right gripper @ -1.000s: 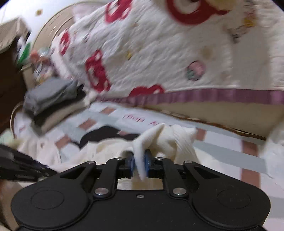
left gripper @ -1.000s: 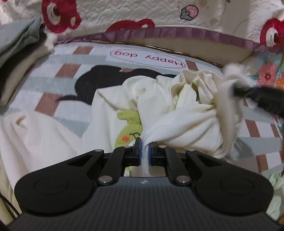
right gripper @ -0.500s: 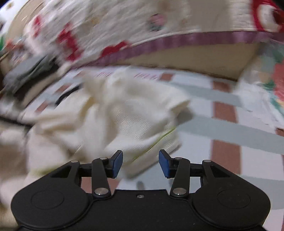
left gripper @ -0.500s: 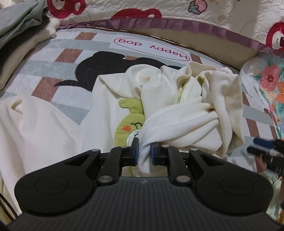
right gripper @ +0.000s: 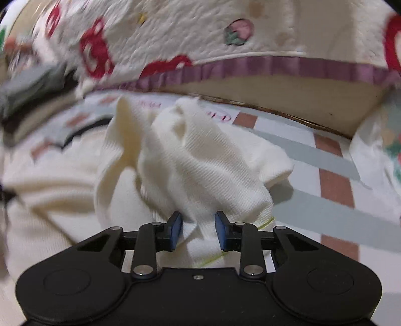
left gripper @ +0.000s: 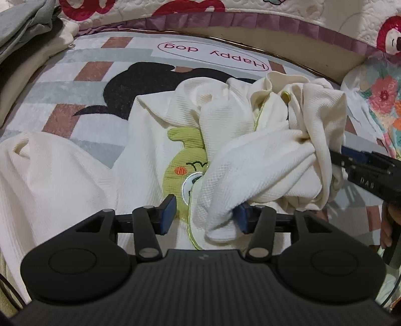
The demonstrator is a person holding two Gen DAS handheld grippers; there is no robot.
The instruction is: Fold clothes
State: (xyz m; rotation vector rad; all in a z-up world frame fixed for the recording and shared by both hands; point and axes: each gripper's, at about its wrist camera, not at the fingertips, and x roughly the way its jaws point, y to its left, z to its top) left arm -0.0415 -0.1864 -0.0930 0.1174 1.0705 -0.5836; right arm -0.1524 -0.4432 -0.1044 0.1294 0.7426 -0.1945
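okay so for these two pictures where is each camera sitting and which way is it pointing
Left wrist: on the left tool, looking down and forward along its fingers at the cream garment on the mat; its jaws are opening, cloth between them. The right tool and a hand show at the right edge.
Right wrist: on the right tool, looking down at a bunched part of the garment; jaws closing around cloth.
Shared: garment, mat, quilt, folded pile.

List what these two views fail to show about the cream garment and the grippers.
- Cream garment: bunched, overall shape hidden, left wrist view.
- Green embroidered figure: partly covered by a fold.
- Right gripper: cut off by the frame edge.
- Folded stack: motion-blurred, right wrist view.
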